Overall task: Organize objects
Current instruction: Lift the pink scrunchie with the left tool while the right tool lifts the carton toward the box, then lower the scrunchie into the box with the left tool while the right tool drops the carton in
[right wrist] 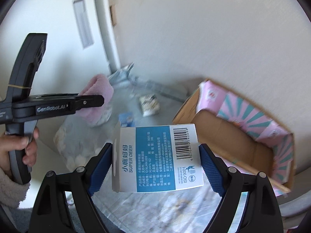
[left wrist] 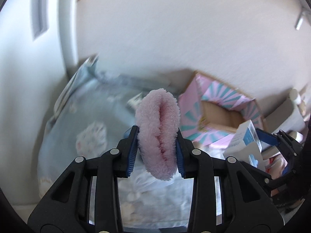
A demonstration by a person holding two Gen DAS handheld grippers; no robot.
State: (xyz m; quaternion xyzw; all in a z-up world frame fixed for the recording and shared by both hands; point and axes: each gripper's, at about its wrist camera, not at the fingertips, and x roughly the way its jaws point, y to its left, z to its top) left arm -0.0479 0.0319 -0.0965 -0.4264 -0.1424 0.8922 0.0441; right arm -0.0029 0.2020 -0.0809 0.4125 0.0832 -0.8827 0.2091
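Clamping "SUPER DEER" box (right wrist: 157, 158), right gripper (right wrist: 156, 169), left gripper (left wrist: 157, 143) pinching pink fluffy cloth (left wrist: 157, 134)

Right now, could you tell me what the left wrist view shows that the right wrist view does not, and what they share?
Only the left wrist view shows the fluffy pink cloth end-on, squeezed between the left gripper pads. Only the right wrist view shows the printed label and barcode on the white and blue box held by the right gripper, plus the person's hand. Both show the open pink cardboard box.
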